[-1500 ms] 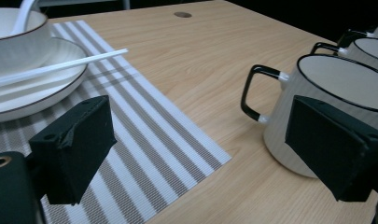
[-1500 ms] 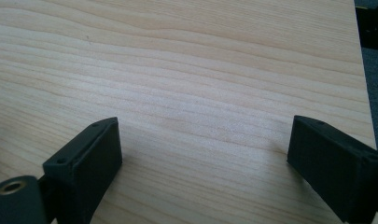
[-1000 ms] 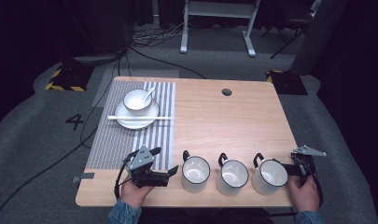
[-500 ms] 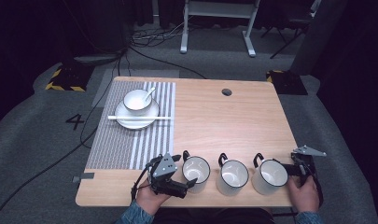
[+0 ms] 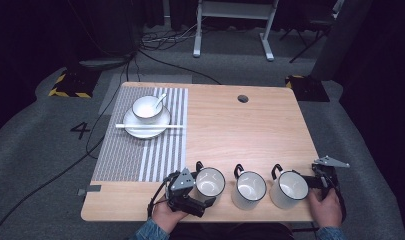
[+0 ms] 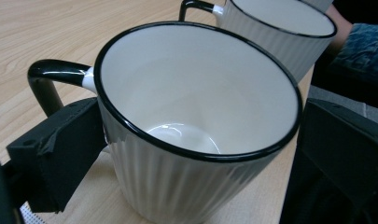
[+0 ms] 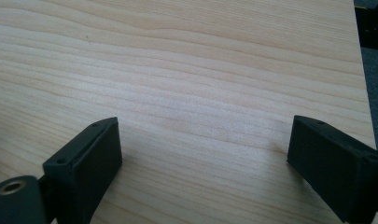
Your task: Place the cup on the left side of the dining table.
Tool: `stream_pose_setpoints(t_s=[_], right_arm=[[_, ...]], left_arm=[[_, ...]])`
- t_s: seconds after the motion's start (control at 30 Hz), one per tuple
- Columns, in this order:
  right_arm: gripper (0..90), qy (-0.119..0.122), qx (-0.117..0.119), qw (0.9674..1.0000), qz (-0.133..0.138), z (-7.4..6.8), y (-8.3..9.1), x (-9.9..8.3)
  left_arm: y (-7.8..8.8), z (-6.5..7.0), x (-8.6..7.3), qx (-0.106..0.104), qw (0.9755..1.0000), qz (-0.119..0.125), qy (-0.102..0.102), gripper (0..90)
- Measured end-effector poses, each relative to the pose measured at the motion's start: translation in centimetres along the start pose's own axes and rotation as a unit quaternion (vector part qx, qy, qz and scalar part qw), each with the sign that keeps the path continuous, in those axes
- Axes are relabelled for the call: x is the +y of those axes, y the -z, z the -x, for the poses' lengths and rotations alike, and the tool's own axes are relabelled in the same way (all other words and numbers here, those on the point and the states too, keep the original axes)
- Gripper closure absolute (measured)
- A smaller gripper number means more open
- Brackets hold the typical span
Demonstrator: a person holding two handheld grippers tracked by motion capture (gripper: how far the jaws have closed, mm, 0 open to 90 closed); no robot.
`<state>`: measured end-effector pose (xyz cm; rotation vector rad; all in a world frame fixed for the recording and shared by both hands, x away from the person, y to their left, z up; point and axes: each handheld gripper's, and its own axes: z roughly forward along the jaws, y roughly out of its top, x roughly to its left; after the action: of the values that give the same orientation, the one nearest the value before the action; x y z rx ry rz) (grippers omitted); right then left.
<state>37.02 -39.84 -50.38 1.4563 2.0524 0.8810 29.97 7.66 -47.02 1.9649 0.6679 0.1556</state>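
Dark floor with cables surrounds a pale wooden table (image 5: 250,130); we log three white ribbed mugs with black rims in a row along its near edge. Our left gripper (image 5: 206,200) sits at the leftmost mug (image 5: 209,183), and in the left gripper view that mug (image 6: 191,126) stands upright between the two black jaws, one jaw just beside the wall under the handle (image 6: 49,84), the other just off the opposite wall; we read the jaws as spread around the mug and not yet pressing, since a thin gap shows on the far side. So the mug lies straight ahead of the tool, already inside its span, its axis vertical and crossways to the closing direction, handle off to the tool's left. The middle mug (image 5: 249,189) stands just beyond, to the tool's right front. Our right gripper (image 5: 317,182) rests beside the rightmost mug (image 5: 289,188) with jaws wide apart over bare wood in the right gripper view, holding nothing. Well ahead of the left tool, a striped placemat (image 5: 140,145) carries a plate (image 5: 147,125) with a bowl (image 5: 147,108), spoon (image 5: 159,101) and chopsticks (image 5: 149,126). We judge the left hand far nearer the mug in hand; closing squarely on the wall, clear of the handle, is what the coming move needs.
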Motion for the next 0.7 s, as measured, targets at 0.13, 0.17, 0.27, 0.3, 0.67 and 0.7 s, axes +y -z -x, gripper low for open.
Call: stream_pose_setpoints(t_s=[0.13,0.17,0.27,0.3,0.67,0.7], right_arm=[[10.2,0.000,0.000,1.0000,0.000,0.0,0.0,0.0],[10.2,0.000,0.000,1.0000,0.000,0.0,0.0,0.0],[10.2,0.000,0.000,1.0000,0.000,0.0,0.0,0.0],[10.2,0.000,0.000,1.0000,0.000,0.0,0.0,0.0],[10.2,0.000,0.000,1.0000,0.000,0.0,0.0,0.0],[10.2,0.000,0.000,1.0000,0.000,0.0,0.0,0.0]], left_arm=[[-0.7,-0.4,-0.3,-0.009,0.9999,0.004,0.006,0.0],[-0.8,-0.4,-0.4,-0.007,1.0000,0.002,0.001,0.0],[-1.1,-0.3,-0.5,-0.001,1.0000,0.004,-0.001,0.0],[-1.4,-0.4,-0.7,-0.001,1.0000,0.008,-0.002,0.0],[-2.6,-0.3,-1.2,0.006,0.9998,0.019,-0.006,0.0],[-2.7,-0.4,-1.2,0.008,0.9997,0.016,-0.013,0.0]])
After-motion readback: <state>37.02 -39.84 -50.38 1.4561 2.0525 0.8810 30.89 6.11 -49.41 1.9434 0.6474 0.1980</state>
